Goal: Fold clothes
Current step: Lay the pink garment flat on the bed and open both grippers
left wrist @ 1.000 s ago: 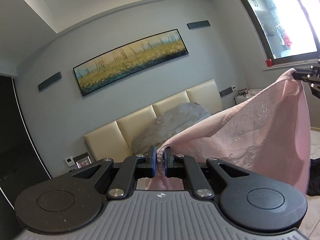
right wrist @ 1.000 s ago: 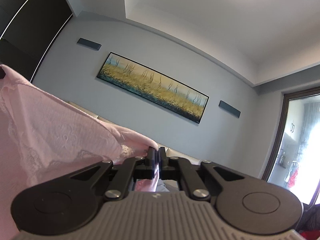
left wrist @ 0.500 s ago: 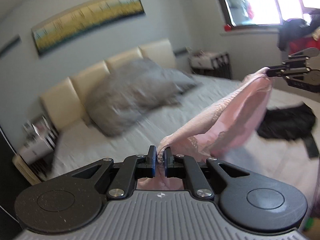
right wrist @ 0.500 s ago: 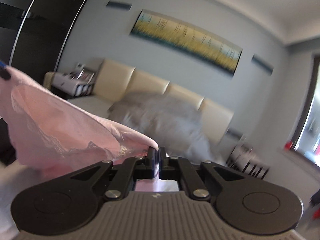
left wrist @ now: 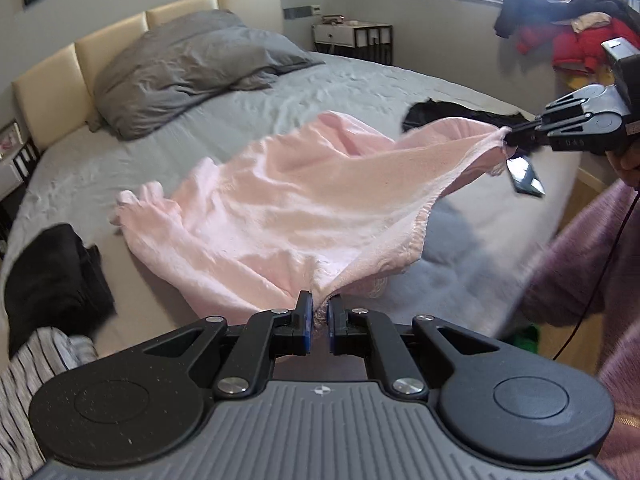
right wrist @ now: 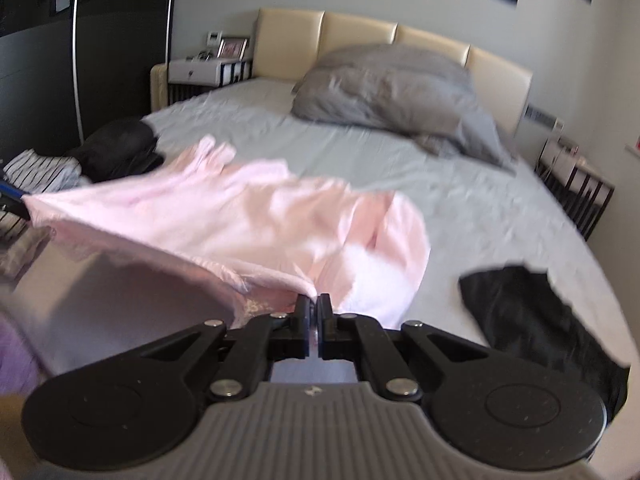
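**Two grippers, one pink garment over the bed**

Both pinching same pink garment [left wrist: 280,208] by its near edge. Left gripper [left wrist: 318,320]: blue pads pressed on a bunched bit of hem, cloth squeezed between. Right gripper [right wrist: 314,316]: jaws nearly together, thin fold of pink caught in the gap. Seen also from left wrist cam at far right [left wrist: 516,140], black fingers clamped on a corner of the cloth.

Near edge stretched in the air between the 2 grippers, sagging in the middle. Far part of garment lying crumpled on the grey bed [left wrist: 360,84], approx. in the middle of the sheet, well short of the grey pillows [left wrist: 188,60] at the cream headboard [right wrist: 360,28].

Other items on bed:
- black clothing [left wrist: 52,280] near left edge, w/ striped clothing [right wrist: 40,172] just beside it
- another black piece [right wrist: 536,320] on the right side, apart from the pink one
- small dark flat object [left wrist: 526,176] under right gripper; cannot tell what

Red and dark clothes [left wrist: 568,36] heaped by the window. Purple sleeve [left wrist: 588,264] at right edge of left cam. Right cam blurred.
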Action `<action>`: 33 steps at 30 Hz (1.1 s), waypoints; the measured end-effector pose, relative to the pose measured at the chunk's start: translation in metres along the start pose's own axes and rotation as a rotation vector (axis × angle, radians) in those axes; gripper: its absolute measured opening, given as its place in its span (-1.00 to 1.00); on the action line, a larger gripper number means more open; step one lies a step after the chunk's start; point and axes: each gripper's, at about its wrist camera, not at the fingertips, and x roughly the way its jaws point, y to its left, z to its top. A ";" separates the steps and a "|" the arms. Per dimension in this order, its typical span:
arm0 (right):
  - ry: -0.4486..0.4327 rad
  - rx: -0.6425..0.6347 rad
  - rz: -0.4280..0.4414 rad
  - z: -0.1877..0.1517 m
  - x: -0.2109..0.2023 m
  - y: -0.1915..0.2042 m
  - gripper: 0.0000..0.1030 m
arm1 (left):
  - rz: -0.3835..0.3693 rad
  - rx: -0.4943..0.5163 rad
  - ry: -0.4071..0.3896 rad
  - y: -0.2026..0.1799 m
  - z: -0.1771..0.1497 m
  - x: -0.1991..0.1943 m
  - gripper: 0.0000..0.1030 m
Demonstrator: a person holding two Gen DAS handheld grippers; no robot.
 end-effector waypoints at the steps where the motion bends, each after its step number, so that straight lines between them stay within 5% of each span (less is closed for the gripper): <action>1: 0.016 -0.001 0.010 -0.006 -0.002 0.001 -0.93 | -0.008 0.009 0.011 -0.005 -0.003 -0.002 -0.90; 13: 0.309 -0.023 0.092 -0.074 0.037 0.033 -0.93 | -0.032 0.017 0.286 -0.027 -0.065 0.050 -0.90; 27: 0.476 -0.062 0.158 -0.115 0.101 0.050 -0.91 | -0.043 -0.062 0.426 -0.014 -0.099 0.112 -0.89; 32: 0.505 -0.049 0.178 -0.118 0.102 0.049 -0.71 | -0.067 -0.121 0.423 -0.009 -0.093 0.107 -0.65; 33: 0.501 -0.026 0.182 -0.115 0.098 0.046 -0.30 | -0.069 -0.136 0.418 -0.007 -0.091 0.105 -0.48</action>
